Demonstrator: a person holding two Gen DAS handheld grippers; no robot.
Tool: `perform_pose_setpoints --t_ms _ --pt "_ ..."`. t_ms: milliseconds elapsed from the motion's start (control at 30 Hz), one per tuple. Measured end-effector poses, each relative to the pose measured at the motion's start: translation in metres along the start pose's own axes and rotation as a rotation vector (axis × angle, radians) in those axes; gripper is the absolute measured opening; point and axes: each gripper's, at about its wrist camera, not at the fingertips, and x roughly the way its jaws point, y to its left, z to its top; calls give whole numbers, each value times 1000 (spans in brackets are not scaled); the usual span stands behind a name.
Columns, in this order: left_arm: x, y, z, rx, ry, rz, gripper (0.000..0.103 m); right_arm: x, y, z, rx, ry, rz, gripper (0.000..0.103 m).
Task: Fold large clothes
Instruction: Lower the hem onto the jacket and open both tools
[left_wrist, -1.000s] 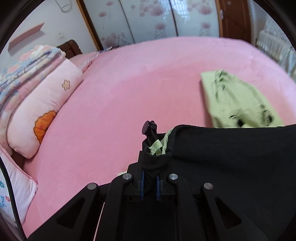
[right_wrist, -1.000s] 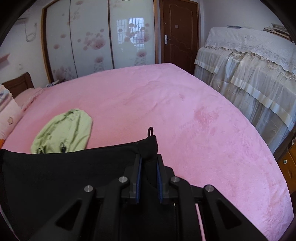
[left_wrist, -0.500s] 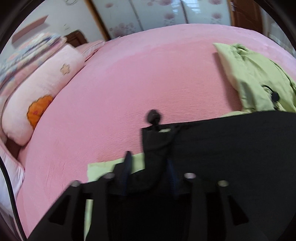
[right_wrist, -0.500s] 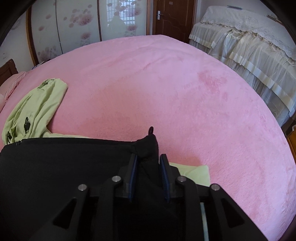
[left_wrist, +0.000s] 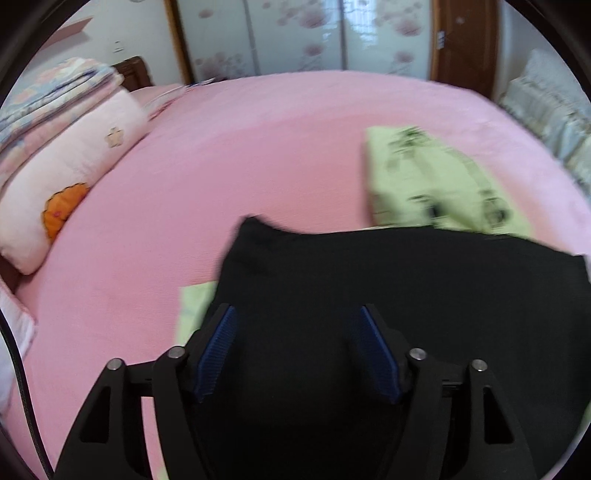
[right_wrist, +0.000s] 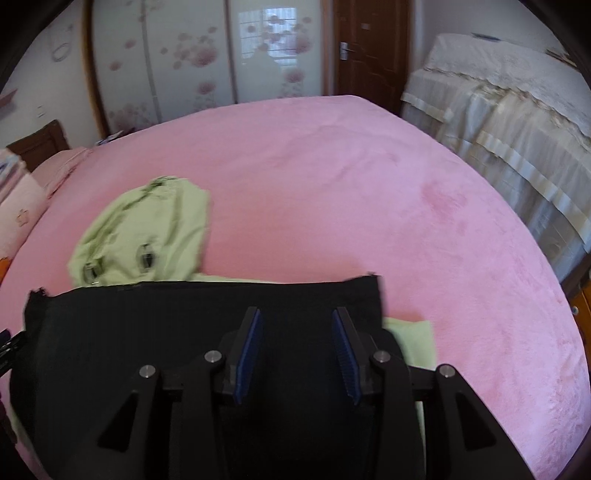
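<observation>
A fuzzy pink blanket (right_wrist: 332, 192) covers the bed. At the bed's head edge lies a pale pink pillow with an orange flower patch (left_wrist: 70, 177), and a folded floral quilt (left_wrist: 55, 96) sits on top of it. Beyond the far edge stand sliding wardrobe doors printed with pink blossoms (right_wrist: 207, 59), beside a dark brown wooden door (right_wrist: 365, 48). A cream lace-trimmed cover (right_wrist: 509, 110) drapes furniture off the bed's right edge

Readable text: none in either wrist view.
Pillow (left_wrist: 70, 177): flower motifs only, no lettering.
Wardrobe doors (right_wrist: 207, 59): blossom print, no words.
</observation>
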Motion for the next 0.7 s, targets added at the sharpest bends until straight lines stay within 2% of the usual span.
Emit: perform_pose_setpoints --t_ms 67,167,233,267,333,433,600,700 --pt "-8 -20 3 -9 4 -56 76 -1 27 0 -19 -4 50 40" --pt "-3 -41 2 -45 36 -96 76 6 62 -4 -33 12 124 40" --pt "8 -51 -2 -45 55 -70 76 17 78 -10 -45 46 149 40" --pt "18 -54 -7 -33 78 -30 76 23 81 -13 -50 65 160 40" --pt "30 -55 -16 -16 114 21 76 34 78 -21 -55 98 137 40" --pt "36 -35 -29 -36 120 33 78 47 48 -33 -39 141 70 40" --pt "36 10 -43 -64 128 87 85 44 -36 -52 25 148 -78 40" --pt "33 33 -51 -75 137 91 85 33 -82 -64 74 155 -94 40"
